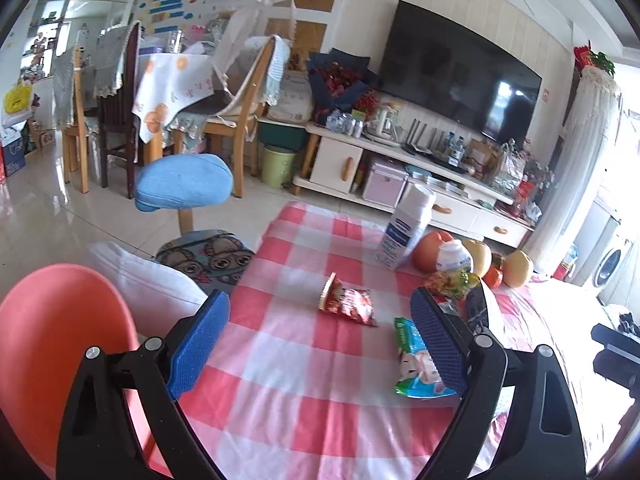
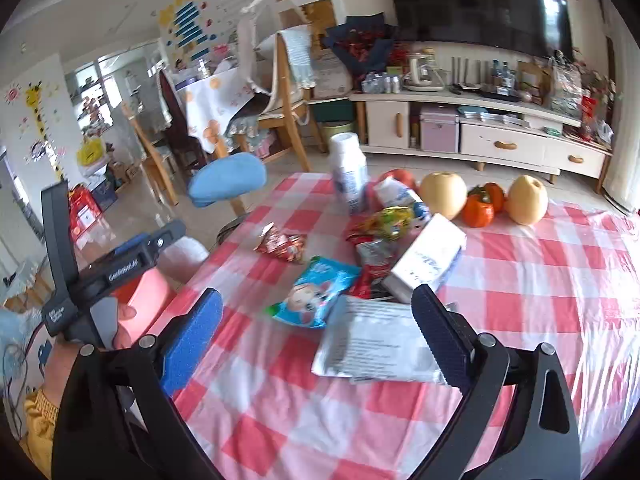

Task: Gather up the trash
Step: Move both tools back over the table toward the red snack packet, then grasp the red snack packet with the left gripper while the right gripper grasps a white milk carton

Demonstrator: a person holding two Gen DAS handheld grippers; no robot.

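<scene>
Trash lies on a red-and-white checked tablecloth (image 1: 280, 360). A red snack wrapper (image 1: 348, 302) lies ahead of my open, empty left gripper (image 1: 320, 336); a blue-green cartoon wrapper (image 1: 416, 356) touches its right finger. In the right wrist view my right gripper (image 2: 320, 332) is open and empty above a white printed packet (image 2: 376, 344). Beyond it lie the blue-green wrapper (image 2: 316, 296), a white box (image 2: 428, 256), the red wrapper (image 2: 280, 244), a dark red wrapper (image 2: 372, 264) and a yellow-green wrapper (image 2: 388, 220). The left gripper (image 2: 132, 252) shows at the table's left edge.
A white bottle (image 2: 350, 172) stands at the table's far side, with two pears (image 2: 444, 194), orange persimmons (image 2: 478, 210) and a small white container (image 1: 454, 256). A pink bin (image 1: 52, 340) with a white bag (image 1: 148, 284) sits left of the table, near a blue stool (image 1: 184, 180).
</scene>
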